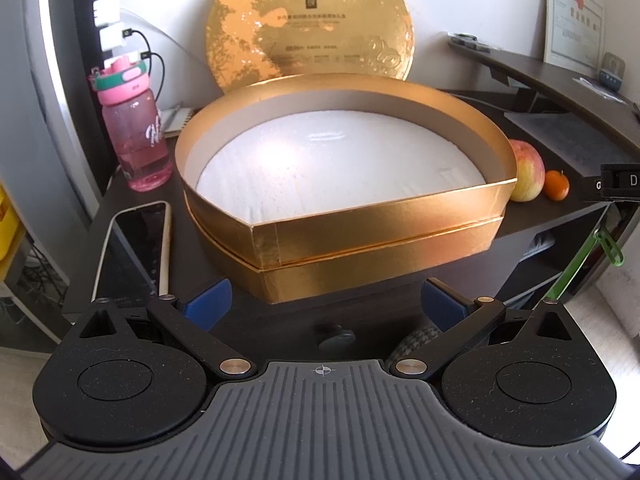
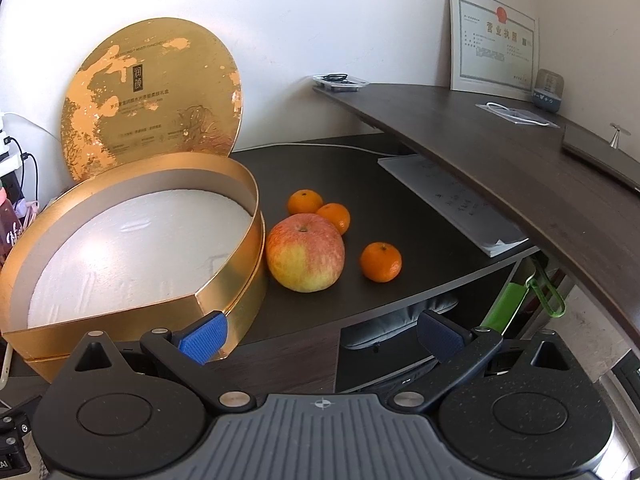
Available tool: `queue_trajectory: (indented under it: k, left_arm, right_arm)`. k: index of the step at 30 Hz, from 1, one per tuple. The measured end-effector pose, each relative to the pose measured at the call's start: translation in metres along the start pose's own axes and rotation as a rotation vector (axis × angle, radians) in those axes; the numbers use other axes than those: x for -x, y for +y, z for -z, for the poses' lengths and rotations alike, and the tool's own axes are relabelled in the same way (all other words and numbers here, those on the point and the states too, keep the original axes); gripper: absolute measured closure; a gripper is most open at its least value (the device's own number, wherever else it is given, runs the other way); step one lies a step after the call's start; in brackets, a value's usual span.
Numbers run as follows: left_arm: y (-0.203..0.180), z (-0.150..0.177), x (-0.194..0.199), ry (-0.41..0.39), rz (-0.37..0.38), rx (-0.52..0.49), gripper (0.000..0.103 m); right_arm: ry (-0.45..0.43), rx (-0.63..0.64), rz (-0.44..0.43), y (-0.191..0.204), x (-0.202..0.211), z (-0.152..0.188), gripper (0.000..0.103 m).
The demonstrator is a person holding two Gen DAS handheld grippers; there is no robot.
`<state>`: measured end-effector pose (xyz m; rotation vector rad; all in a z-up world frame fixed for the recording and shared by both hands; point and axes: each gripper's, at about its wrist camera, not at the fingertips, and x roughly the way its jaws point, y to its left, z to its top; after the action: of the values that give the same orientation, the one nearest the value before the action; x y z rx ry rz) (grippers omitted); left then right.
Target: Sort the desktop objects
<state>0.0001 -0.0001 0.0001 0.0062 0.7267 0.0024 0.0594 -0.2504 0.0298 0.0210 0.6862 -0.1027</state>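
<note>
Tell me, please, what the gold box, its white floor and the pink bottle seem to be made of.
Gold box: probably cardboard with metallic gold paper; a seam shows at the front corner, and the inner wall is plain grey.
White floor: looks like foam board; matte, finely grained, with small dents.
Pink bottle: likely translucent plastic; light passes through it, and the lid looks opaque.

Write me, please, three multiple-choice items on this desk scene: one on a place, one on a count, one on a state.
1. Where does the apple lie?
A. inside the gold box
B. on the desk beside the gold box
C. on the upper shelf

2. How many tangerines are on the desk?
A. one
B. three
C. five

3. How is the gold box?
A. open, empty
B. lidded
C. full of fruit

Key: 1 B, it rests on dark desk by the box wall; 2 B, three show around the apple; 3 A, its lid leans on the wall.
</note>
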Motion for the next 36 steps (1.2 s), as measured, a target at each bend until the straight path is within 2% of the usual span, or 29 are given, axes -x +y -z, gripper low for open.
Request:
queue_trajectory:
  k: [3, 36]
  left_arm:
    - [-0.001, -0.001, 0.000, 0.004, 0.000, -0.001, 0.000]
    - [-0.009, -0.001, -0.002, 0.012, 0.000, -0.034, 0.000]
  right_arm:
    - [0.020, -0.018, -0.033, 0.002, -0.002, 0.001, 0.000]
    - [0.025, -0.002, -0.054, 0.000, -0.006, 0.000, 0.000]
